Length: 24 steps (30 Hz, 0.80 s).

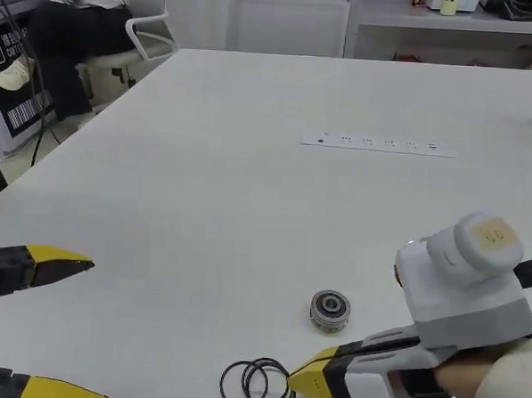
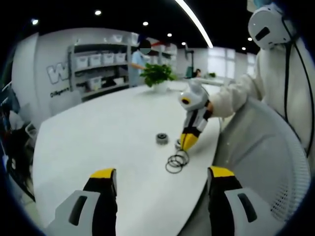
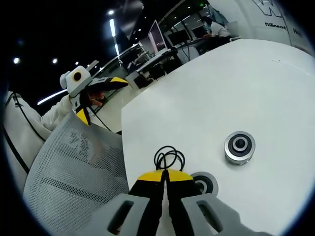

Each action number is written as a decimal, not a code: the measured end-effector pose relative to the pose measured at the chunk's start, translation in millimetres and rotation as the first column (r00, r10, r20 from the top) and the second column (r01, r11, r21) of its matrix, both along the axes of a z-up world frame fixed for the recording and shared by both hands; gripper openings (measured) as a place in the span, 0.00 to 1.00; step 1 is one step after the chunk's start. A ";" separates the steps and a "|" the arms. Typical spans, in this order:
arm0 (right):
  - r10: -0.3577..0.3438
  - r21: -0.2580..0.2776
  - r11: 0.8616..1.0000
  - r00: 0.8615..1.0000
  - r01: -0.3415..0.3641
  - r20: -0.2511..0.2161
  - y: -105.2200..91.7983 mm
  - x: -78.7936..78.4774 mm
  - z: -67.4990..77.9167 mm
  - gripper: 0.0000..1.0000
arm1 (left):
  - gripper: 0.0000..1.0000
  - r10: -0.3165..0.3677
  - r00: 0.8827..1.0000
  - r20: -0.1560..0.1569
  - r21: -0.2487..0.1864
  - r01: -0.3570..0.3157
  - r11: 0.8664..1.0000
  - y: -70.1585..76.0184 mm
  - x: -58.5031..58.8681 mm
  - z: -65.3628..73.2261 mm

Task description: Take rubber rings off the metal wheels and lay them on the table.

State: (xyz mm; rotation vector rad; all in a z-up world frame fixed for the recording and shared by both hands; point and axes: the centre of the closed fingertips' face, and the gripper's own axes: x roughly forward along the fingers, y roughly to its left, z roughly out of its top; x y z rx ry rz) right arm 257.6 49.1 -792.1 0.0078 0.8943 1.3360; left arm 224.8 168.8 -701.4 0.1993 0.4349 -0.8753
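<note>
Head view: right gripper [image 1: 303, 379] clenched, tips touching the rubber rings [image 1: 256, 383] piled on the counter [image 1: 250, 162]; metal wheel [image 1: 330, 309] near; left gripper [image 1: 67, 327] spread wide, empty.
Left gripper view: rings lie close to the counter's edge.
Right gripper view: second wheel [image 3: 204, 183] just beside the jaws; whether a ring is pinched, cannot tell.
Risk: a snagged ring could be dragged off the edge when the gripper pulls away.

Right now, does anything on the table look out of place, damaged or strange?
Nothing looks damaged or spilled. The rubber rings lie overlapped in a loose heap near the table edge, just ahead of the right gripper, whose fingers are together. One metal wheel lies flat beside them, a second wheel partly behind the fingers.
</note>
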 end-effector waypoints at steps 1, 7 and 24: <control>-0.003 -0.002 1.000 1.000 0.003 0.003 -0.4 0.9 -0.2 0.00 | 0.76 -0.001 1.000 0.000 0.000 0.001 1.000 -0.1 -0.3 0.1; -0.007 -0.003 1.000 1.000 0.007 0.026 0.4 4.0 0.1 0.00 | 0.76 -0.001 1.000 0.000 0.010 0.001 1.000 1.7 -1.2 -1.5; 0.013 -0.018 1.000 0.999 -0.013 0.045 -0.8 2.5 -1.6 0.04 | 0.75 0.013 1.000 0.002 0.010 -0.013 1.000 4.9 1.1 -2.3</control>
